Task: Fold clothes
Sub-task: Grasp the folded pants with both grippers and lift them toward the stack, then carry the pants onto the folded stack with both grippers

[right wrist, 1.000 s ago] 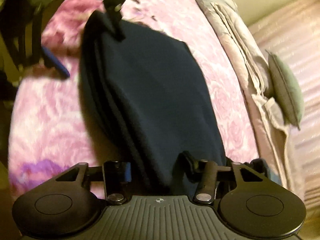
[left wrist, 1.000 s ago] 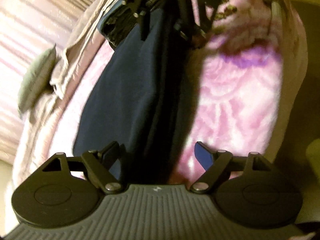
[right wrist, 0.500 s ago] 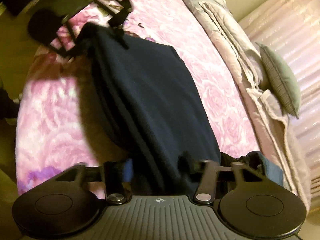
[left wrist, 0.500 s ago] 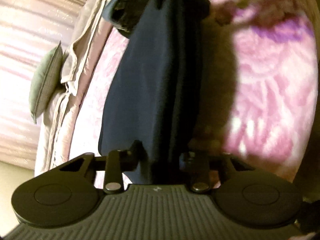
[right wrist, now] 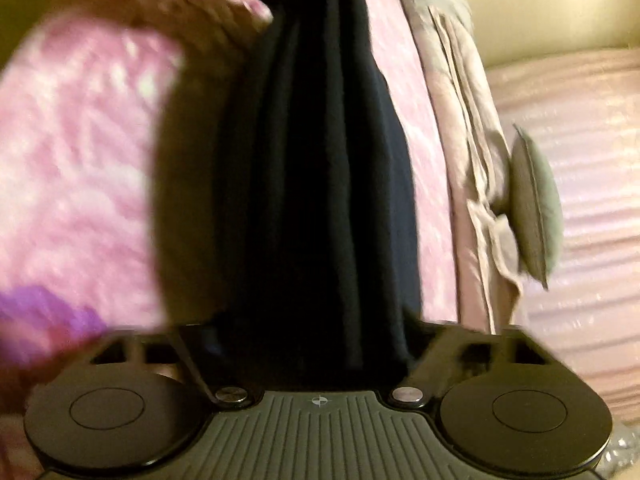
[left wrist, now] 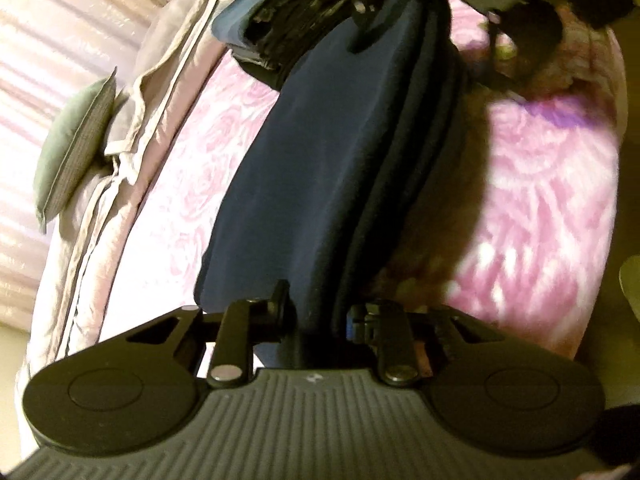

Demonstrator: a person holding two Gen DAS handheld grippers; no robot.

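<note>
Left claw: the left gripper [left wrist: 318,316] is pinched on the near end of the garment [left wrist: 320,168]. Its jaws have just been closing, from spread a second ago to pressed on cloth now.
Right claw: the right gripper [right wrist: 316,344] has the garment [right wrist: 320,160] between its jaws, which have just been closing after a brief widening. Its fingers are lost in dark cloth and blur, so I cannot tell whether they press on it.
Garment: a dark navy piece in long folds, stretched between the two grippers across the middle of the bed [left wrist: 540,200]. In the left view its far end sits at the right gripper [left wrist: 360,4].
What changed: both ends were regripped within the last second — the cloth now looks lifted off the bedspread rather than lying flat, likely ready to fold end to end.
Edges: the garment's layered edge runs along its right side in the left view; the layers look roughly even.
Room: open bedspread to the right of the cloth. To the left — a rumpled blanket [left wrist: 132,128] and a grey pillow [left wrist: 68,148], well apart from the garment.
</note>
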